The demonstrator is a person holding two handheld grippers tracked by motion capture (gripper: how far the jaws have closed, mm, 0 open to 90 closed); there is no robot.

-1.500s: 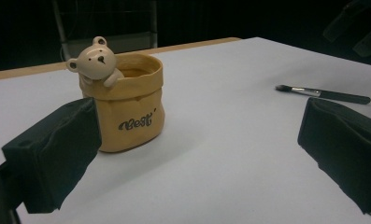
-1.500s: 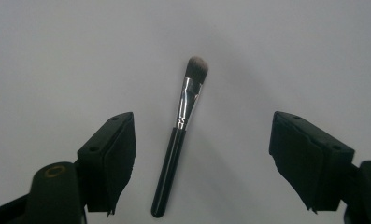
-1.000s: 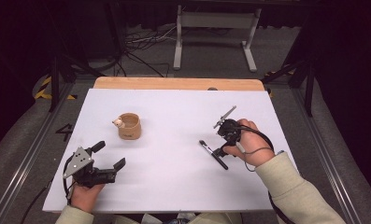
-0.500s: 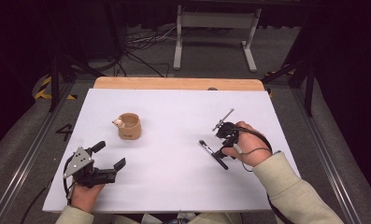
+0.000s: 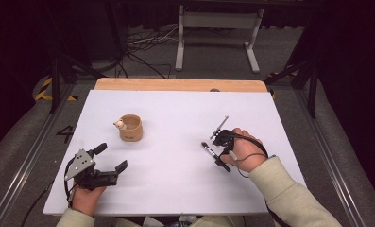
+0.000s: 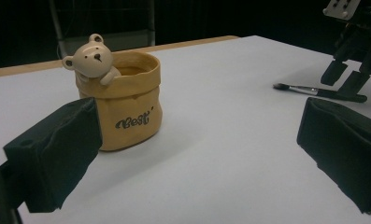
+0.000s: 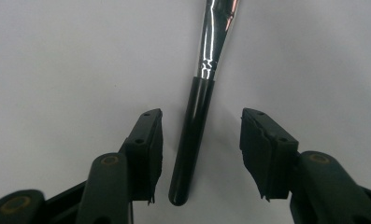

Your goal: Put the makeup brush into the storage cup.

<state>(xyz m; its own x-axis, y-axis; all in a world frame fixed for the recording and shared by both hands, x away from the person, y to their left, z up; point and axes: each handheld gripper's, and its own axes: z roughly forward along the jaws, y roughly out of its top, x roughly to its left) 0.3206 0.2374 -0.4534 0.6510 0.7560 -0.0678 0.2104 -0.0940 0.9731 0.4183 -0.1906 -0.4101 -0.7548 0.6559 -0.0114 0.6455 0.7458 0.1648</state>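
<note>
A black-handled brush (image 5: 209, 150) with a silver ferrule lies flat on the white table (image 5: 175, 109), right of centre. My right gripper (image 5: 221, 150) points down over its handle end. In the right gripper view the handle (image 7: 195, 126) lies between the two pads of the right gripper (image 7: 201, 122) with a gap on each side; the jaws have just been closing and do not touch it. A tan bag-shaped cup (image 5: 130, 127) with a bear figure on its rim stands left of centre. My left gripper (image 5: 111, 157) rests open near the front left, facing the cup (image 6: 122, 107).
A wooden strip (image 5: 175, 84) runs along the table's far edge. Beyond it are a metal stand (image 5: 218, 28) and cables on the floor. In the left gripper view, the brush (image 6: 314, 91) and the right gripper (image 6: 344, 77) show at the far right.
The right gripper has sunk slightly onto the brush handle and its jaws have narrowed around it. The left gripper and the cup have not moved.
</note>
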